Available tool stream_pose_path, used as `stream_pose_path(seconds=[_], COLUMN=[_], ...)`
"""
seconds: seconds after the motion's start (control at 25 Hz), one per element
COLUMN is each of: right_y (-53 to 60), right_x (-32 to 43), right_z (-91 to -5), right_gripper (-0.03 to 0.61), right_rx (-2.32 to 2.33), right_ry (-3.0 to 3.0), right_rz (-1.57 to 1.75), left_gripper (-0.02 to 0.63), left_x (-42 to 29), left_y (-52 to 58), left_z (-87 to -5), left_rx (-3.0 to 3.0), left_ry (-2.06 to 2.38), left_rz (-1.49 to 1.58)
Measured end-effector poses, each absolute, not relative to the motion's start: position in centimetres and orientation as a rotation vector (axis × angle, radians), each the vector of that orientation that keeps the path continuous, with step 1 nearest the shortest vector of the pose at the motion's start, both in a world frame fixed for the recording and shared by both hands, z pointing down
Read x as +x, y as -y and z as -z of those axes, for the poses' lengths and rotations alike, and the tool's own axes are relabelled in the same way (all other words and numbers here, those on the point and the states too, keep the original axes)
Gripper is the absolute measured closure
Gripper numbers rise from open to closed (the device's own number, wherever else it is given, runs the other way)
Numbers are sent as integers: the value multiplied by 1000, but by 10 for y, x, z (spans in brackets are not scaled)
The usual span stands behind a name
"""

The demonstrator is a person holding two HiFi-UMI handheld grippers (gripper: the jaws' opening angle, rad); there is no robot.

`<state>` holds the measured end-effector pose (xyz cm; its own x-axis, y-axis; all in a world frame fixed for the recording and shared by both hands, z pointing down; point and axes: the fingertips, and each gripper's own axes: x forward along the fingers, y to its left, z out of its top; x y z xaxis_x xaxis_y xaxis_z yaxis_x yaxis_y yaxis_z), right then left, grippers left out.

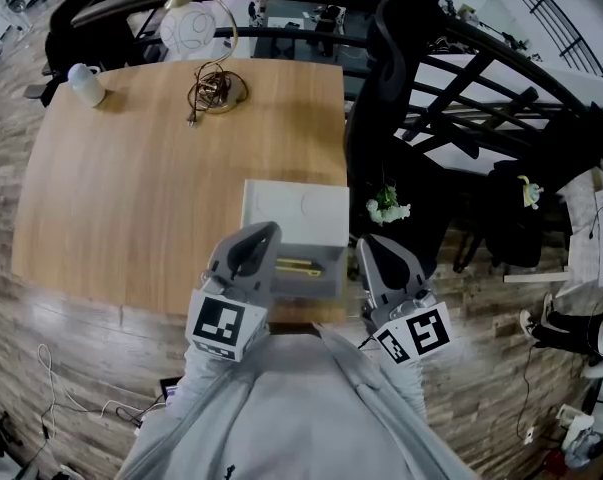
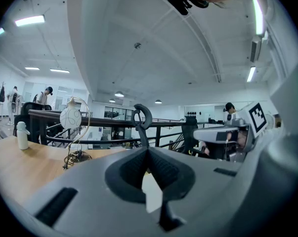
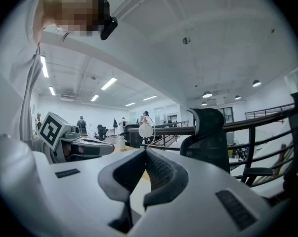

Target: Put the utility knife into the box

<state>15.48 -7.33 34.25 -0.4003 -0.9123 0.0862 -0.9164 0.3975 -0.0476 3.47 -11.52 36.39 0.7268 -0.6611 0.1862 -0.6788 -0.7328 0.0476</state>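
Note:
A white box (image 1: 295, 212) stands near the front edge of the wooden table (image 1: 131, 198), with its grey compartment open towards me. The yellow utility knife (image 1: 299, 265) lies inside that compartment. In the head view my left gripper (image 1: 267, 231) is held just left of the box, its jaws closed together with nothing between them. Right of the box and off the table's edge, my right gripper (image 1: 370, 244) is also shut and empty. Both gripper views look out level over the room, with the left gripper (image 2: 148, 148) and the right gripper (image 3: 146, 151) each closed to a point. Neither shows the knife.
At the table's far side stand a globe lamp (image 1: 191, 28) with a coiled cable (image 1: 216, 90) and a white bottle (image 1: 85, 83). A black office chair (image 1: 401, 98) and a railing (image 1: 501, 78) lie right of the table. A small plant (image 1: 386, 206) sits beside the box.

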Motion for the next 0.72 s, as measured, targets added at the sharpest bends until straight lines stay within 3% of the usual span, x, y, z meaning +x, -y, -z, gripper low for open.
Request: stream_pose_path(seconds=[0.72], right_y=[74], right_x=[149], right_z=[-349], right_gripper=[561], right_rx=[1672], right_ry=[2561], right_rz=[-127], left_gripper=[594], left_x=[29], left_y=[116], left_z=[-368], left_rx=[2808], left_ry=[1096], left_rz=[-246])
